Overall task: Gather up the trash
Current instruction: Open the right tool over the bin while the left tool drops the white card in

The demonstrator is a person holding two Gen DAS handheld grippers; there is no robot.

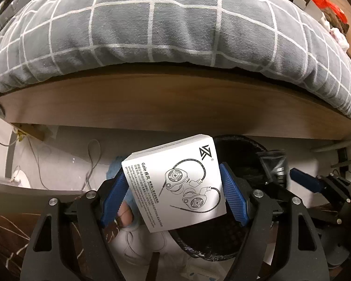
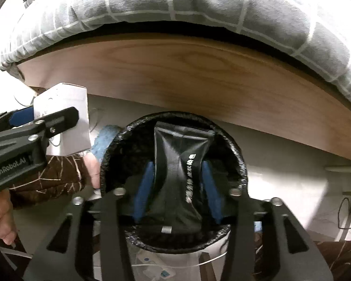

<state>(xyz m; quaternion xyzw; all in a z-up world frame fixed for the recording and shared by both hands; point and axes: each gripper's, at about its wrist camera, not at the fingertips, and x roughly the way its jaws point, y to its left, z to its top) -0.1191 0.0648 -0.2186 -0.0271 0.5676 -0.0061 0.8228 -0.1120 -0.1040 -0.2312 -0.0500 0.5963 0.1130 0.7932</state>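
L gripper (image 1: 173, 187) clamps earphone box (image 1: 175, 182), R gripper (image 2: 177, 182) – black pouch (image 2: 182, 159) over bin (image 2: 241, 164)

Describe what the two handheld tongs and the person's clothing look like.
Both tongs, left and right, have black frames with cut-out openings and silver screws. Their fingers carry ribbed blue pads. White lettering reading "GenRobot.AI" marks the left one's side. The person wears brown fabric with a thin pale line pattern. No cables show on the tongs.

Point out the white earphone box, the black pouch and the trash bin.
white earphone box (image 1: 175, 182), left wrist view, printed front face.
black pouch (image 2: 180, 161), right wrist view, pinched middle.
trash bin (image 2: 242, 164), right wrist view, right rim.
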